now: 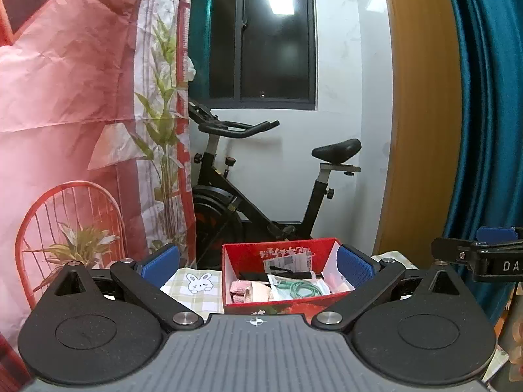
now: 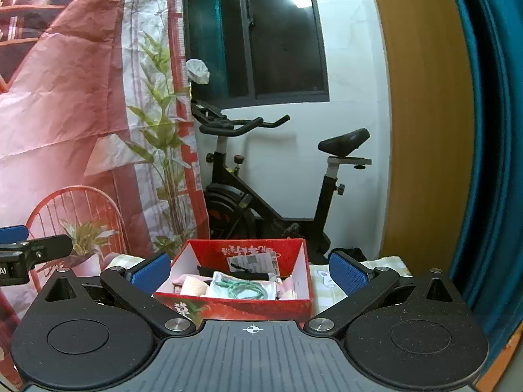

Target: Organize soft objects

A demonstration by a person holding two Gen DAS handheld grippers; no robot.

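Red cardboard forms the open box [image 1: 287, 307] standing on the bench [image 1: 193, 297], which wears a pale checked cloth with a rabbit print [image 1: 198, 282]; inside lie the soft things: a pink folded cloth [image 1: 240, 289], a coil of green cord [image 1: 302, 289] on a white packet, a black strap [image 1: 278, 276] and a printed paper slip toward the far wall. Left claw [image 1: 258, 263] hangs just on the near side of the box with its blue pads spread wide and nothing between them; the box sits a little right of its centre line, the right pad overlapping the box's right wall in view. Right claw [image 2: 250, 269] is likewise spread and empty, the box [image 2: 235, 305] squarely between its pads, just beyond them. Bare cloth shows on either side of the box; the bench's far edge drops off just behind it, and beyond stands an exercise bike [image 1: 261, 192] against a white wall, well apart.
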